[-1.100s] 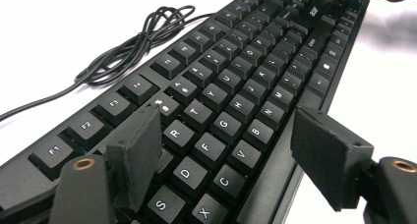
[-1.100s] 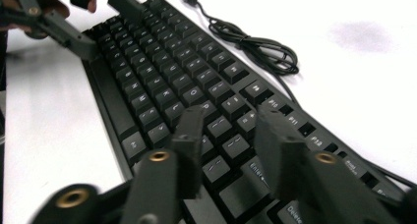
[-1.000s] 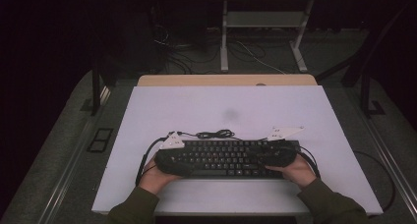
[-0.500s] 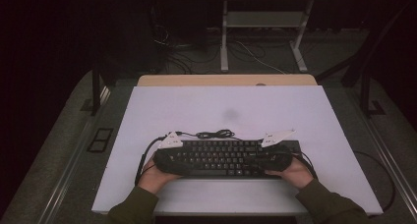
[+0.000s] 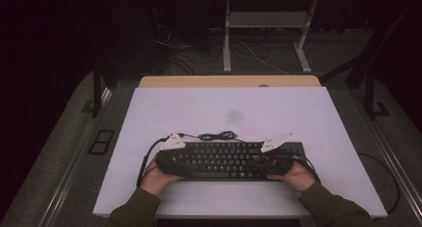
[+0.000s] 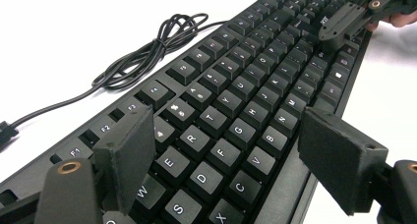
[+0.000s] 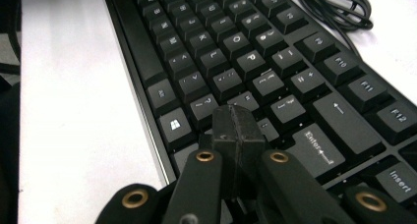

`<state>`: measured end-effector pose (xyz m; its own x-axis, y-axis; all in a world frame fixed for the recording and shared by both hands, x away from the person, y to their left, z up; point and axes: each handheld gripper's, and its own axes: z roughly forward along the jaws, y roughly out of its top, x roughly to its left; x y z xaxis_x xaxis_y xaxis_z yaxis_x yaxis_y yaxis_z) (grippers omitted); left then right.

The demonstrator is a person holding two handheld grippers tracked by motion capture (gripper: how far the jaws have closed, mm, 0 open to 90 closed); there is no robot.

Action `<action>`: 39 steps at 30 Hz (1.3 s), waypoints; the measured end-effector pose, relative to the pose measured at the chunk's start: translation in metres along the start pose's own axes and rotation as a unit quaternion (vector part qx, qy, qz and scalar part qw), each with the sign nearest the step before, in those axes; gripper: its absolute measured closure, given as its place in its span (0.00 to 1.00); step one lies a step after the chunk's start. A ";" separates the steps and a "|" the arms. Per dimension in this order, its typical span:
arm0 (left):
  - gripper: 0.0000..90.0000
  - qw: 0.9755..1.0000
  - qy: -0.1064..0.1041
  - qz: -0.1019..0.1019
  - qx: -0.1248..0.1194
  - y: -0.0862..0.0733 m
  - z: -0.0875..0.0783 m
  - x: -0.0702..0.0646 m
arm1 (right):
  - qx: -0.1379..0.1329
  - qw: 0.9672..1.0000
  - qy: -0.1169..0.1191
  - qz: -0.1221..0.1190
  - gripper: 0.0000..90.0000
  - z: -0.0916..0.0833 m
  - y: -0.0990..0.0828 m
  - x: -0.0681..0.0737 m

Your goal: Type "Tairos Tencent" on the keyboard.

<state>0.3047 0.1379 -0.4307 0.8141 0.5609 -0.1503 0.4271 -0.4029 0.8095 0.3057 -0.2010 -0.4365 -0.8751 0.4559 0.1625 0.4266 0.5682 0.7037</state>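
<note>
Right gripper [image 7: 235, 130] closed, empty, tip over keyboard [image 6: 236, 116] shift key: press straight down (one key only). Left gripper [image 6: 231, 155] open above keys.

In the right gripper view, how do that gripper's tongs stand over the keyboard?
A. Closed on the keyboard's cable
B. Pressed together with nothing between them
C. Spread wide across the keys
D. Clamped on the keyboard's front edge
B: the right gripper's tongs meet pad to pad above the keyboard near the right Shift and Enter keys, with nothing caught between them; the cable lies apart.
</note>
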 end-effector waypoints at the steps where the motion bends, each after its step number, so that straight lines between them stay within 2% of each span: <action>1: 0.24 1.000 0.000 0.000 0.000 0.000 0.000 0.000 | 0.000 1.000 0.000 -0.001 0.99 0.000 0.000 0.000; 10: 0.27 1.000 0.008 -0.001 -0.003 0.003 0.000 0.004 | 0.000 1.000 0.001 -0.001 0.99 0.000 0.000 0.000; 16: 0.35 1.000 0.013 0.001 -0.006 0.006 0.003 0.006 | -0.001 1.000 0.001 -0.001 0.99 0.000 0.000 0.000; 24: 0.58 1.000 0.006 0.013 0.004 0.009 0.008 0.007 | -0.001 1.000 0.001 -0.001 0.99 0.000 -0.001 0.000; 28: 0.71 1.000 0.005 0.007 0.009 0.011 0.012 0.008 | -0.001 1.000 0.001 0.000 0.99 0.000 -0.001 0.000; 34: 0.88 1.000 0.002 0.007 0.020 0.014 0.018 0.008 | -0.001 1.000 0.001 0.001 0.99 0.000 -0.001 0.000; 39: 0.99 1.000 -0.007 0.004 0.030 0.016 0.022 0.008 | -0.002 1.000 0.001 0.001 0.99 0.000 -0.001 0.000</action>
<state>0.3268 0.1201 -0.4319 0.8228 0.5476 -0.1522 0.4433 -0.4506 0.7749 0.3053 -0.2013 -0.4373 -0.8751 0.4550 0.1650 0.4269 0.5650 0.7061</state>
